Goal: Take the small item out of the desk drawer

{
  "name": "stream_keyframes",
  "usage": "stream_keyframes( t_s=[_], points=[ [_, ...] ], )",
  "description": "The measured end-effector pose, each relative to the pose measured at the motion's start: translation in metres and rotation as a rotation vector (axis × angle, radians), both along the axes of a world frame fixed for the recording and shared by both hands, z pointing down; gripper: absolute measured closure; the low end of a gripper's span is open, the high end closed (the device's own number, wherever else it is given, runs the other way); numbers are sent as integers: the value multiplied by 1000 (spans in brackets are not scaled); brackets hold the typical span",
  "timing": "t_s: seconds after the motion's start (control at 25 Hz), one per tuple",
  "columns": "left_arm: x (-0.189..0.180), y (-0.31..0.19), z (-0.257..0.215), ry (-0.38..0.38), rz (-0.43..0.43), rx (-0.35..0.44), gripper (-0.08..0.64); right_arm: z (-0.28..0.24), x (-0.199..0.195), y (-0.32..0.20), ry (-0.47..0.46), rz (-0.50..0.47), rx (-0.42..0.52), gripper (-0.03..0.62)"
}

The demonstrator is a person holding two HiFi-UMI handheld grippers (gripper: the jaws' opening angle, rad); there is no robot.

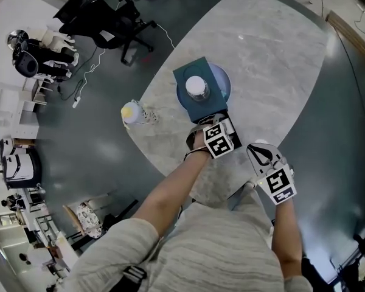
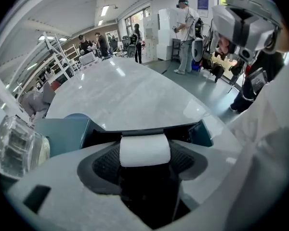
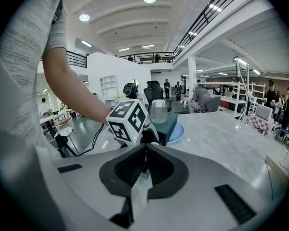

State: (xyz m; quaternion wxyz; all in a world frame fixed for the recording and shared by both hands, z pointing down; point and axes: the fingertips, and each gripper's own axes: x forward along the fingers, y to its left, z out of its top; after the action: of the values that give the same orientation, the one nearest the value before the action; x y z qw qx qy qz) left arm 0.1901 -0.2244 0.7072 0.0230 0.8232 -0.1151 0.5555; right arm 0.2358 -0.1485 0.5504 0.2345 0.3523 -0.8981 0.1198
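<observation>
Drawer (image 1: pixel 234 132) inside hidden behind the left gripper (image 1: pixel 214 125) in the head view, jar (image 2: pixel 14 146) cut off by the left gripper view's edge, small white item (image 2: pixel 144 149) clamped between the left jaws too plain to identify, people (image 2: pixel 94 43) far back too small to tell

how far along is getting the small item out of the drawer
Done: the drawer of the teal box stands open. In hand: the left gripper has its fingers shut on the small white item, right at the drawer's mouth. Left: carry it clear of the drawer. The right gripper is shut and idle.
</observation>
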Motion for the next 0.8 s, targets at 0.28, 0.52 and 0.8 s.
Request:
stream_keyframes(
  t_s=[0.28,0.52,0.8],
  points=[
    [1,2,-3,-1,23,8,253,-5,3,0,-4,28,5,583],
    [2,5,-23,51,14,25,254,-13,1,0,-10,37,14,583],
    [1,8,-60,190,-61,46,255,-24,-10,-3,-35,41,21,583]
  ],
)
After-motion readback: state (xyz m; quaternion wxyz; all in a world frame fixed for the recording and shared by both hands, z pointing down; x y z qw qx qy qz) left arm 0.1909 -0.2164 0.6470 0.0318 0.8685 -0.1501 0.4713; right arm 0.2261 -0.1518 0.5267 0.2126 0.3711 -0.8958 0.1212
